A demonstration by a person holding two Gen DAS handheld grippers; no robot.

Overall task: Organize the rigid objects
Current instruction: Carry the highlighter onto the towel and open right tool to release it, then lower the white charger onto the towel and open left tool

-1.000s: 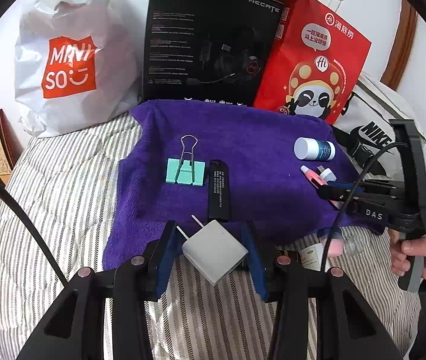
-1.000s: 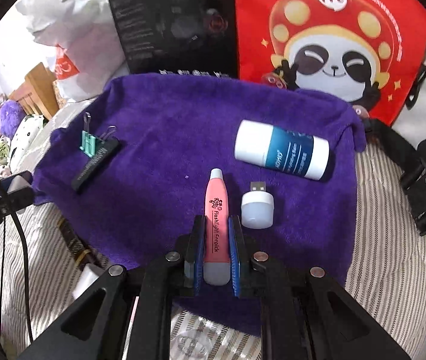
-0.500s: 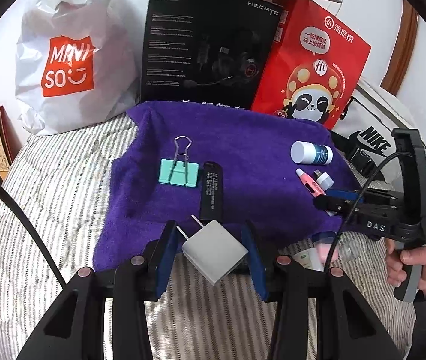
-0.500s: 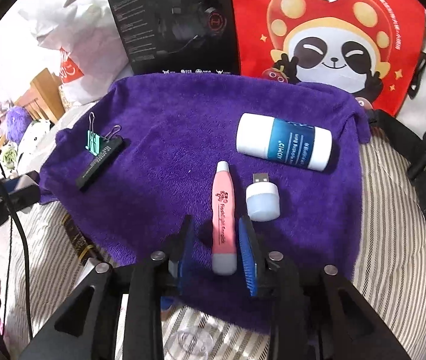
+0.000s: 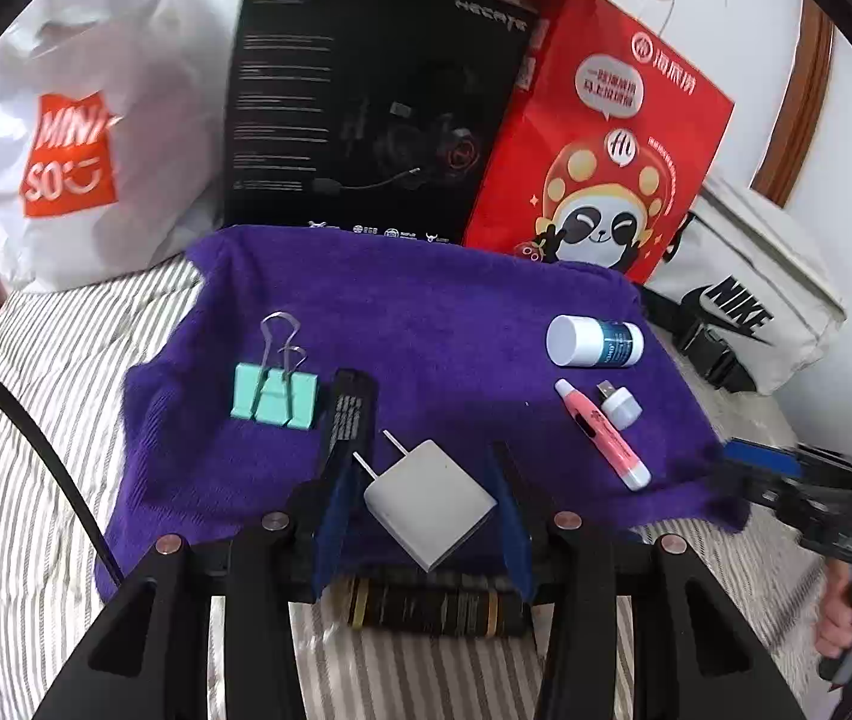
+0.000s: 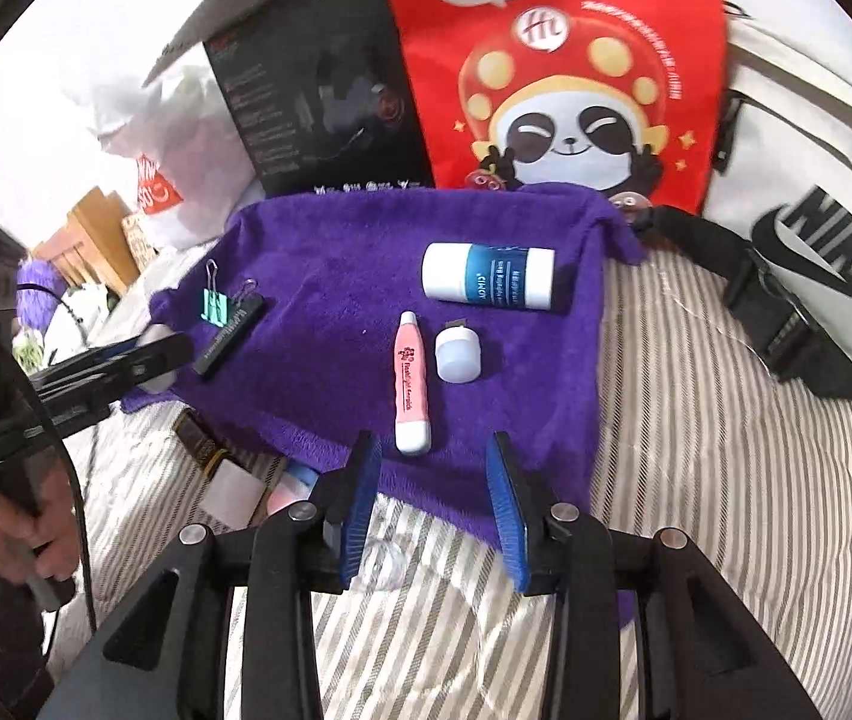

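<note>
My left gripper (image 5: 420,468) is shut on a white charger plug (image 5: 429,501) and holds it over the near edge of the purple towel (image 5: 426,312). On the towel lie a mint binder clip (image 5: 273,399), a black stick (image 5: 351,414), a white and blue bottle (image 6: 486,276), a small white USB light (image 6: 457,354) and a pink pen (image 6: 409,381). My right gripper (image 6: 435,450) sits at the towel's near edge with its jaws opening. The pen's white end lies just by the fingertips, and the pads do not touch it.
A Miniso bag (image 5: 72,150), a black headset box (image 5: 366,108), a red panda bag (image 5: 600,138) and a white Nike bag (image 5: 744,300) line the back. A dark gold-striped tube (image 5: 426,603) lies on the striped bedding (image 5: 24,450) under my left gripper.
The right gripper let go of the pink pen, opened and drew back and up from it. The left gripper moved over the towel's near edge, still holding the charger.
</note>
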